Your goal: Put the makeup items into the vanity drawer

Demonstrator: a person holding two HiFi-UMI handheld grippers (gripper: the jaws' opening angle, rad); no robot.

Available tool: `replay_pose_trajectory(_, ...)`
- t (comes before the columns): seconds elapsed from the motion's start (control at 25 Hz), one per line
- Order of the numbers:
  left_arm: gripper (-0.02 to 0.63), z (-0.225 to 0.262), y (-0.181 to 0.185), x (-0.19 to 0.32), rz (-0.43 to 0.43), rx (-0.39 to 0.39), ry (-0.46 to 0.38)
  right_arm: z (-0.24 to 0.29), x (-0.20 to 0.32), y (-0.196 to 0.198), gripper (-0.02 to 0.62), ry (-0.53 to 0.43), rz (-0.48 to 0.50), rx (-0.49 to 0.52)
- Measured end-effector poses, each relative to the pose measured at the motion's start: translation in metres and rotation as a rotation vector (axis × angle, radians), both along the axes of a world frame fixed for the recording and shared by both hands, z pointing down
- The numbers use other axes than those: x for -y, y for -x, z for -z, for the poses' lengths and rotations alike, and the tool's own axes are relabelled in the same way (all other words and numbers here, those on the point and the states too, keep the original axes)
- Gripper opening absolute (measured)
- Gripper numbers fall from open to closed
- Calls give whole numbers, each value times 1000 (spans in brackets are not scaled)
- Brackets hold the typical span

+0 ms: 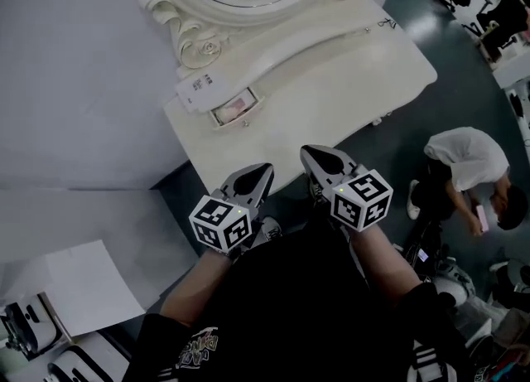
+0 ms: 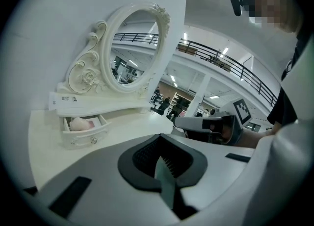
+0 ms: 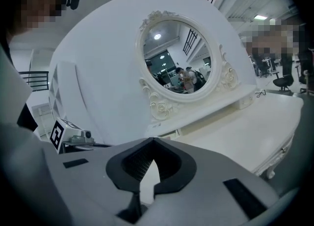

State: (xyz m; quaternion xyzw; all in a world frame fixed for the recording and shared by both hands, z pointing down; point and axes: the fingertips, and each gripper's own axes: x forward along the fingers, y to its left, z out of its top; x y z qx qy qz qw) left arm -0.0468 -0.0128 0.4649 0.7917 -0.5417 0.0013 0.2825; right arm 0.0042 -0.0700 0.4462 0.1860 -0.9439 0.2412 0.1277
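Jaws pressed together, empty, your left gripper (image 1: 258, 175) and right gripper (image 1: 319, 158) could knock the white box (image 1: 199, 89) at eleven o'clock away from the open drawer (image 1: 240, 117).

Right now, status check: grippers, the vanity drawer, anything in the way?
Left gripper and right gripper shut, empty, off the vanity front edge. Drawer open, pink item inside. Nothing blocking the path to it.
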Motion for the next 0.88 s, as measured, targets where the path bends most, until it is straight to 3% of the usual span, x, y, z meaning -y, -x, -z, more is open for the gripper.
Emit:
replay_pose_trajectory(0.44, 2, -5, 15, -72, -53, -35, 9, -2, -93, 5, 29, 7, -78, -28)
replay_pose_trajectory(0.88, 2, 6, 10, -89, -99, -11, -19, 4, -123, 8, 29, -1, -103, -23)
